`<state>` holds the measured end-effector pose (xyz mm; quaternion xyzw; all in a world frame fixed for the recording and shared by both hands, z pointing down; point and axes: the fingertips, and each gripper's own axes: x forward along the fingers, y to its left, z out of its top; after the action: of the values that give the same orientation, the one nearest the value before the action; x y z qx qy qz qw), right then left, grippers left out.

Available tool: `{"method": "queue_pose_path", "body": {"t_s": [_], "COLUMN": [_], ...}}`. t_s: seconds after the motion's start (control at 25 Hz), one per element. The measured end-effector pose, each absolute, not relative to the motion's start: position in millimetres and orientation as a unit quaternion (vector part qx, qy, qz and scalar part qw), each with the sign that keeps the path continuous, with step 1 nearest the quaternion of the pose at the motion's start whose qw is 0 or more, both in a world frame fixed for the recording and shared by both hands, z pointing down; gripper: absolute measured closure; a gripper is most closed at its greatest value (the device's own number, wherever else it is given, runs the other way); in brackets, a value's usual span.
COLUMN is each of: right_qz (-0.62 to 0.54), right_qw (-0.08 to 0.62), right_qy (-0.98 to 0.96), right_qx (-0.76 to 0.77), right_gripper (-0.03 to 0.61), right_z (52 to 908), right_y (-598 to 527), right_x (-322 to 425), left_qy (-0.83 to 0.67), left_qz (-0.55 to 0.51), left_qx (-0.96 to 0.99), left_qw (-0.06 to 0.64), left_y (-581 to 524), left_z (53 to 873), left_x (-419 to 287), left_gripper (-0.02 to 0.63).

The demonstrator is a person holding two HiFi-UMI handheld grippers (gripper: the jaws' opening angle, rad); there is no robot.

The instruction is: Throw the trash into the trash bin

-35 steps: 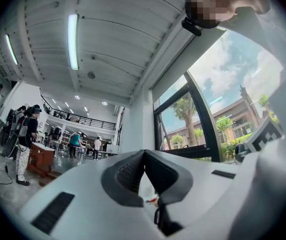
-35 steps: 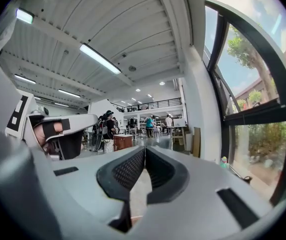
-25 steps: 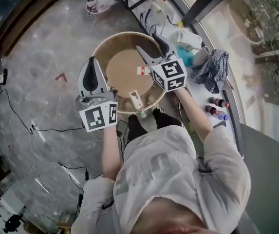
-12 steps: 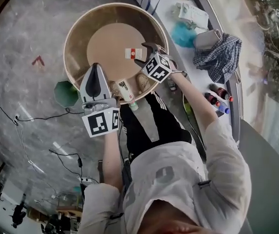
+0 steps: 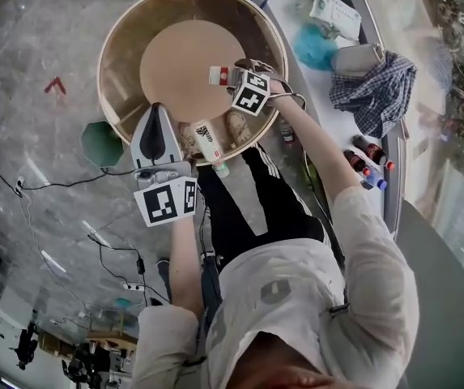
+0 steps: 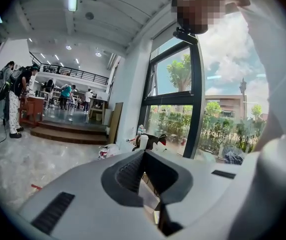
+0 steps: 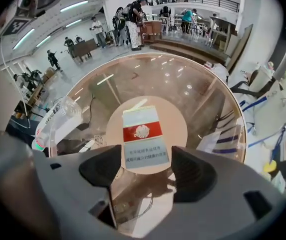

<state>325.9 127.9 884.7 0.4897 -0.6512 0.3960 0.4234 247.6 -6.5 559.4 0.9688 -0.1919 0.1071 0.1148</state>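
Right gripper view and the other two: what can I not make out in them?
- Box: its print is too small and blurred in the right gripper view. Whether it rests on the floor of the bin or is in the air is unclear.
- Bottle: in the head view the rim crosses it, so inside or outside the bin is unclear.
- Left gripper view: the left gripper's own body hides what is below.

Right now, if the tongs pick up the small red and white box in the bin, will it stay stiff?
The box looks like thin card with sharp edges, so probably light and fairly stiff, though a hard squeeze might dent it. Its flat faces suggest it would slide, not roll, if pushed.
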Motion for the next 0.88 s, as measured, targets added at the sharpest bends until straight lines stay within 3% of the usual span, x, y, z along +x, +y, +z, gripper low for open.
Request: {"method": "queue_pose_path", "body": {"t_s": [0.28, 0.44, 0.64, 0.88], "right_qz": [0.412, 0.404, 0.347, 0.231], "right_qw": [0.441, 0.415, 0.359, 0.265], "right_qy": [-0.635, -0.638, -0.642, -0.658], "right_qx": [0.483, 0.508, 0.582, 0.666], "right_gripper": [0.288, 0.29, 0.293, 0.293], "right_z": [884, 852, 753, 575], "right_y": [126, 110, 51, -20], "right_x": [330, 333, 360, 374], "left_qy": [-0.203, -0.209, -0.202, -0.239], "left_qz": [0.1, 0.093, 0.054, -0.02], "left_qx": [0.968, 0.968, 0.976, 0.971], "left_qw": [0.111, 0.106, 0.058, 0.015], "left_y": [-19, -19, -34, -67], "left_z": [550, 531, 466, 361], "left_x": [237, 235, 240, 235], "left_gripper": [0.601, 0.601, 0.601, 0.601]}}
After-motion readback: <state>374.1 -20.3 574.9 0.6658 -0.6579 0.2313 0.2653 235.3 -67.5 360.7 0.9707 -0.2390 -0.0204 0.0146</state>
